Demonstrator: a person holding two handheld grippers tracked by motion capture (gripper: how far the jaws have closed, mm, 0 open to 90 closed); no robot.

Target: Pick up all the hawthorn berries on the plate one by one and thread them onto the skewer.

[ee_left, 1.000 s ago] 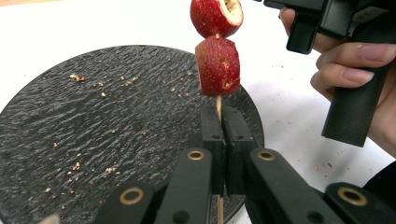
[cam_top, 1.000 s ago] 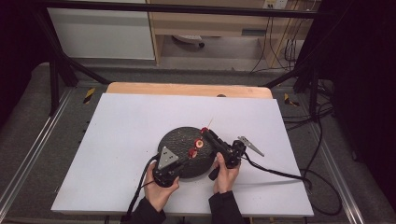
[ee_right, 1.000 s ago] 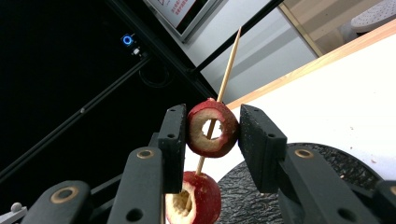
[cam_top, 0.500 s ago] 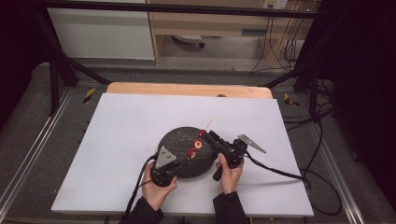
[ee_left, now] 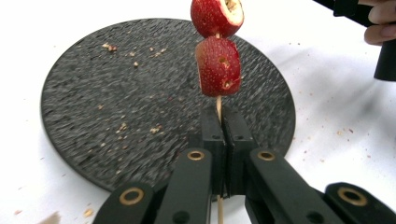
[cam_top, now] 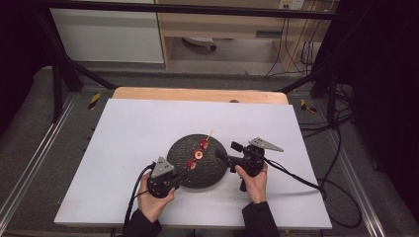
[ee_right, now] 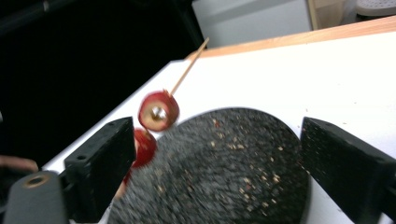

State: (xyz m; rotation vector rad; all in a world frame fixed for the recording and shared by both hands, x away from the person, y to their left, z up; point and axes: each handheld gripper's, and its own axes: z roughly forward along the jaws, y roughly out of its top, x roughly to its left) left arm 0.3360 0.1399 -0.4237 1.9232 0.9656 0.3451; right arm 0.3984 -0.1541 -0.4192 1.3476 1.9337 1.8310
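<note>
A thin wooden skewer (ee_left: 218, 105) carries red cored fruit pieces (ee_left: 218, 67), and my left gripper (ee_left: 223, 119) is shut on its bare lower end. In the high view the skewer slants up and away over a round black plate (cam_top: 212, 173) with three fruit pieces (cam_top: 198, 154) on it; my left gripper (cam_top: 181, 172) holds it at the plate's near left rim. My right gripper (cam_top: 228, 150) stands open at the plate's right rim, clear of the skewer. In the right gripper view its wide-apart jaws frame the plate (ee_right: 233, 158), with the fruit (ee_right: 159, 111) beside the left jaw.
The plate lies on a white sheet (cam_top: 123, 133) over a wooden table (cam_top: 197, 94). Crumbs dot the plate (ee_left: 116, 93) and the sheet around it. Cables trail from both grippers toward the near and right edges. A person's right hand (ee_left: 380, 30) appears at the left gripper view's top right.
My right gripper has drawn back to the right, away from the fruit on the skewer. The left gripper has shifted slightly left, still holding the skewer.
</note>
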